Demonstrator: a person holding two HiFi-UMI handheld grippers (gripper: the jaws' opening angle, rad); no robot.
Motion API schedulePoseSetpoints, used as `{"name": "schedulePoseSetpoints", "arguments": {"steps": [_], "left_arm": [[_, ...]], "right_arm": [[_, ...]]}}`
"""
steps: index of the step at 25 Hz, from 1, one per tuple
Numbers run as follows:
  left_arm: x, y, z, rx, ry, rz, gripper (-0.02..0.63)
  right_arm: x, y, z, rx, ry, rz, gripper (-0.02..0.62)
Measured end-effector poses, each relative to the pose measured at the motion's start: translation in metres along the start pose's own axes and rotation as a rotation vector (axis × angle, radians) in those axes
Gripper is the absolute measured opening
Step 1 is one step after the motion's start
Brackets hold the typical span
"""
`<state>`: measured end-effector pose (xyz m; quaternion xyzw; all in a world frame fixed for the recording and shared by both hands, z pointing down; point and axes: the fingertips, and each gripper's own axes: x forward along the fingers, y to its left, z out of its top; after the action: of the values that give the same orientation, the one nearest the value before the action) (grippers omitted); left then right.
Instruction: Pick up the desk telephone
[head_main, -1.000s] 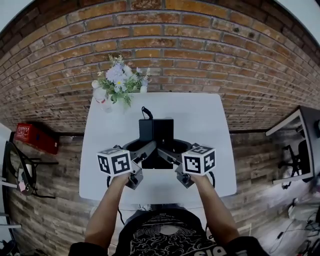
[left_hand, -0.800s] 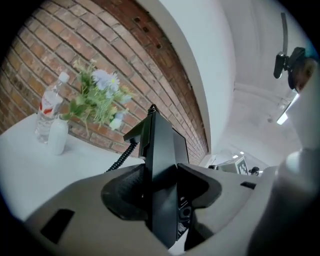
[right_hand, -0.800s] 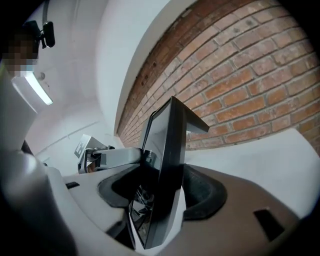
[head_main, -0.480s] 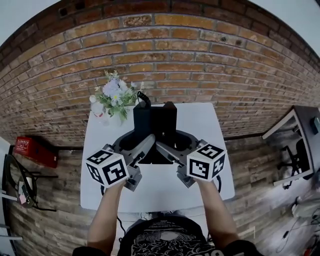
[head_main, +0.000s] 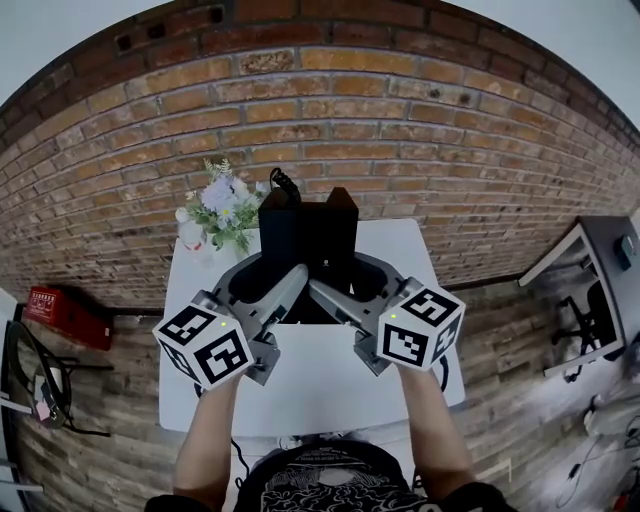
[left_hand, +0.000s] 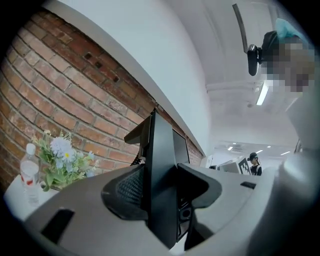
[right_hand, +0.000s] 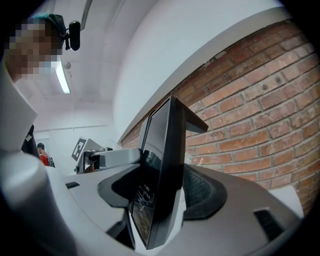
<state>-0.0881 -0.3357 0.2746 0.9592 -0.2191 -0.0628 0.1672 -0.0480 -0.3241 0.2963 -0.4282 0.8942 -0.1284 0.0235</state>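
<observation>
Head view: black desk telephone (head_main: 305, 240) held upright over the far half of the white table (head_main: 320, 395), its upper part showing against the brick wall (head_main: 420, 130).
Left gripper (head_main: 268, 287): clamped on the telephone's left edge, reaching in from 7 o'clock. The left gripper view shows a pad pressed to each face.
Right gripper (head_main: 350, 290): clamped on the telephone's right edge, reaching in from 5 o'clock. The right gripper view shows the body pinched between its jaws.
Underside of telephone: hidden behind both grippers, so contact with the table cannot be confirmed.
Cord (head_main: 285, 185): black and coiled, at the telephone's 11 o'clock corner.
Flowers (head_main: 225, 205): at 10 o'clock of the telephone, near but apart.
Bottle (head_main: 190, 237): clear, just beside the flowers at their 8 o'clock.
Red box (head_main: 65, 315): on the floor at 9 o'clock of the table, well apart.
</observation>
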Motion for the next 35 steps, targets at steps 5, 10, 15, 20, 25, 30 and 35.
{"name": "schedulePoseSetpoints", "arguments": {"steps": [5, 10, 15, 20, 25, 30, 35], "left_arm": [[0.0, -0.012, 0.027, 0.066, -0.041, -0.013, 0.198], [-0.005, -0.022, 0.046, 0.127, -0.068, -0.023, 0.198], [-0.011, -0.029, 0.057, 0.144, -0.102, -0.035, 0.199], [-0.013, -0.03, 0.06, 0.15, -0.114, -0.035, 0.199], [-0.013, -0.028, 0.056, 0.133, -0.11, -0.026, 0.199], [-0.013, -0.027, 0.055, 0.132, -0.107, -0.023, 0.199], [-0.012, -0.026, 0.053, 0.128, -0.104, -0.019, 0.199]], "right_arm": [[-0.001, 0.009, 0.029, -0.06, -0.052, 0.015, 0.256], [-0.003, 0.02, 0.047, -0.097, -0.088, 0.021, 0.256], [-0.005, 0.029, 0.059, -0.141, -0.109, 0.024, 0.256], [-0.005, 0.031, 0.062, -0.158, -0.112, 0.028, 0.256], [-0.004, 0.03, 0.058, -0.151, -0.1, 0.031, 0.256], [-0.004, 0.03, 0.057, -0.148, -0.096, 0.033, 0.256], [-0.003, 0.028, 0.055, -0.146, -0.091, 0.035, 0.256]]}}
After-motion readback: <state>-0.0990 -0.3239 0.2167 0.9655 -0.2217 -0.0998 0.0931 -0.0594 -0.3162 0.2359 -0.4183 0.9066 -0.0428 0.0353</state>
